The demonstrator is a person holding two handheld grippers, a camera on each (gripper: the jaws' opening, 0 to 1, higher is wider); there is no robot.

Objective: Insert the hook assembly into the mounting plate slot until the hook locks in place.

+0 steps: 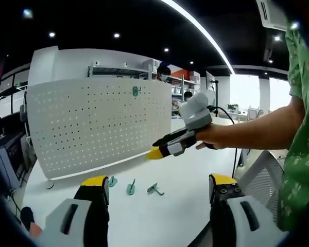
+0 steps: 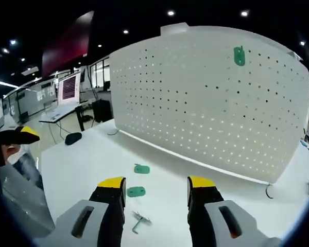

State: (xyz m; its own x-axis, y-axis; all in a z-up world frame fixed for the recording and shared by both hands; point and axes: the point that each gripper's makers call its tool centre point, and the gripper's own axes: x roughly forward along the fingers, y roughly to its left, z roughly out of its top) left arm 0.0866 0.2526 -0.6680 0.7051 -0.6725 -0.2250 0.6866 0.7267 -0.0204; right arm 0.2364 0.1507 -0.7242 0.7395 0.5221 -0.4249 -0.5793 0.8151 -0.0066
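Note:
A white perforated mounting plate (image 1: 92,123) stands upright on the white table (image 1: 165,167), with one green hook (image 1: 136,91) hanging near its top. Three more green hooks lie on the table in front of it: (image 1: 112,180), (image 1: 131,188), (image 1: 154,189). My left gripper (image 1: 159,182) is open above them, holding nothing. A hand holds my right gripper (image 1: 159,151) over the table to the right of the plate. In the right gripper view, the right gripper (image 2: 157,182) is open and empty, facing the plate (image 2: 211,103) and its hung hook (image 2: 239,55). Loose hooks (image 2: 141,169), (image 2: 136,192), (image 2: 140,221) lie below it.
A person's arm in a green patterned sleeve (image 1: 298,128) reaches in from the right. A grey mesh chair back (image 1: 265,167) stands at the table's right edge. Shelving (image 1: 180,85) is behind the plate. A dark mouse (image 2: 72,138) and a monitor (image 2: 68,87) sit at the left.

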